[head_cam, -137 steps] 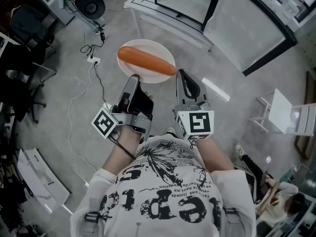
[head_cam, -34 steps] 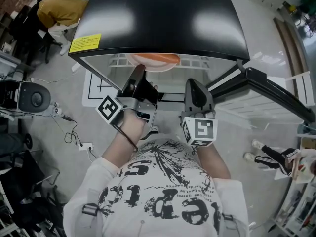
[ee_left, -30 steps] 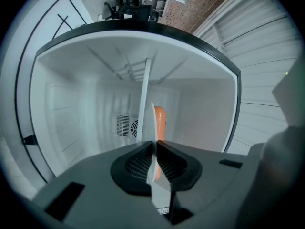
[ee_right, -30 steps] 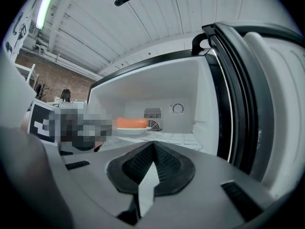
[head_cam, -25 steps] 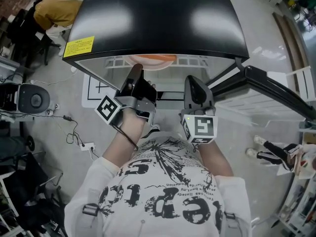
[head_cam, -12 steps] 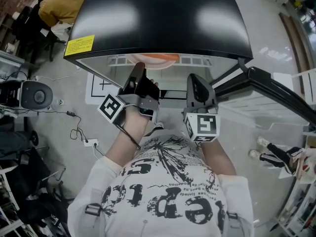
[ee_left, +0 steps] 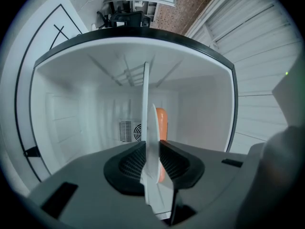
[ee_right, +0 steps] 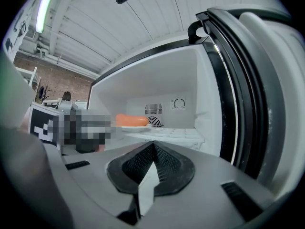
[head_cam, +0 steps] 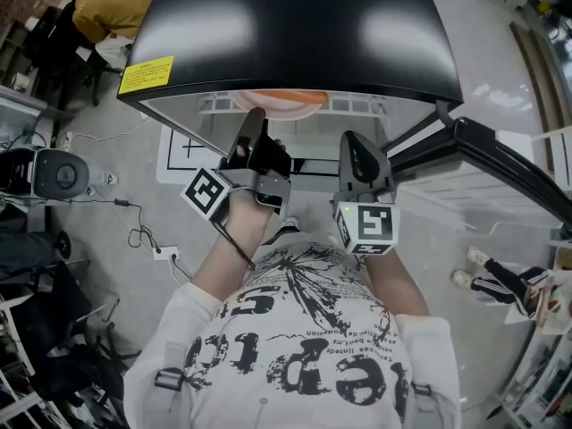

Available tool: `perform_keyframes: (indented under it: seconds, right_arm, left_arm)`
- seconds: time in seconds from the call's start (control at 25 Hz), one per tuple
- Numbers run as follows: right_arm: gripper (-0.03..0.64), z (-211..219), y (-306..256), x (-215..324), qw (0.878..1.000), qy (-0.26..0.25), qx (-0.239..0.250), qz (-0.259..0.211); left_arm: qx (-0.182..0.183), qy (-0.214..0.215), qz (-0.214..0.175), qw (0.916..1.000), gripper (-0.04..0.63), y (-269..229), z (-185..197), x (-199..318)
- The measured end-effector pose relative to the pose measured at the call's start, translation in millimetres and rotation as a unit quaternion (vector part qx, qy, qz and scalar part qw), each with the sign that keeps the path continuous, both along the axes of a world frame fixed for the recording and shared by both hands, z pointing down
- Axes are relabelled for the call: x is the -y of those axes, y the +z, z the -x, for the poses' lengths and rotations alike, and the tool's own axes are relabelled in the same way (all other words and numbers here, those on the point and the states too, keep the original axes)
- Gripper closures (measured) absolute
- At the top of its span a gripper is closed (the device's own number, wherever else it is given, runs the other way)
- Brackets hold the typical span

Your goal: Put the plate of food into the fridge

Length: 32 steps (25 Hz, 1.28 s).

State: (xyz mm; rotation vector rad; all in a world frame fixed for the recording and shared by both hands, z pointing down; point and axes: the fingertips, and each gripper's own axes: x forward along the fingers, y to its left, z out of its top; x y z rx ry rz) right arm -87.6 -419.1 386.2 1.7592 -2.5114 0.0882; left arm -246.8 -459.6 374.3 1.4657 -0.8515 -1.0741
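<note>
The plate (ee_left: 146,123) sits inside the fridge (head_cam: 295,25), on the white shelf (ee_right: 169,133). Its near rim stands between the jaws of the left gripper (ee_left: 152,148), and the rest of it reaches straight ahead of them into the cavity. The food (ee_right: 131,120), one long orange sausage-shaped piece, lies across the plate just beyond the jaw tips.

The left jaws have just been opening. The rim is between the pads, but a sliver of gap shows on one side, so the pinch looks let go.

The plate looks stiff, smooth and thin-edged, probably breakable. The near rim is the natural place to hold it, with the pads well over the lip so it cannot slide out. A hold on one edge leaves the far side to sag, so the plate wants to be kept level. The rounded food could roll on the glossy surface if the plate tips.

The right gripper (ee_right: 153,146) has its jaws pressed together on nothing. The plate lies ahead of them and to their left, and the open door (ee_right: 248,80) rises on their right.
</note>
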Motion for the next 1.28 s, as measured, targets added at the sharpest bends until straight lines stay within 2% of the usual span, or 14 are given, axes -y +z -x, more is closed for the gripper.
perform_keyframes:
  seconds: [0.04, 0.12, 0.2, 0.44, 0.64, 0.88, 0.96, 1.0, 1.04, 1.2, 1.28]
  right_arm:
    - [0.617, 0, 0, -1, 1.000, 0.000, -0.001, 0.000]
    - [0.617, 1, 0, -1, 1.000, -0.001, -0.002, 0.000]
    - [0.617, 1, -1, -1, 1.000, -0.002, -0.005, -0.002]
    - [0.617, 2, 4, 0, 1.000, -0.004, -0.004, 0.004]
    - [0.617, 10, 2, 0, 1.000, -0.014, 0.000, 0.001]
    - [0.617, 22, 2, -4, 1.000, -0.025, 0.000, 0.000]
    - [0.617, 24, -2, -4, 1.000, -0.027, -0.001, -0.004]
    - [0.617, 25, -3, -5, 1.000, -0.027, -0.001, -0.006]
    - [0.617, 26, -5, -5, 1.000, -0.027, -0.001, -0.008]
    - [0.617, 25, -10, -7, 1.000, -0.024, -0.003, -0.016]
    - [0.617, 24, -13, -7, 1.000, -0.022, -0.004, -0.019]
  left_arm:
    - [0.001, -0.005, 0.003, 1.0000, 0.520, 2, 1, -1]
    - [-0.010, -0.018, 0.014, 0.9997, 0.431, 8, 6, -2]
    - [-0.021, -0.023, 0.018, 0.9993, 0.389, 13, 9, -2]
    - [-0.032, -0.022, 0.013, 0.9992, 0.370, 18, 12, -8]
    - [-0.019, -0.018, -0.010, 0.9996, 0.371, 9, 14, -13]
    - [0.030, 0.035, -0.021, 0.9987, 0.378, 8, -2, -25]
    - [0.057, 0.042, -0.022, 0.9972, 0.464, 7, -5, -27]
    - [0.075, 0.042, -0.021, 0.9961, 0.546, 7, -5, -28]
    - [0.091, 0.040, -0.021, 0.9948, 0.589, 7, -5, -30]
    - [0.143, 0.038, -0.037, 0.9883, 0.589, 1, -5, -33]
    - [0.197, 0.040, -0.053, 0.9782, 0.589, -3, -6, -34]
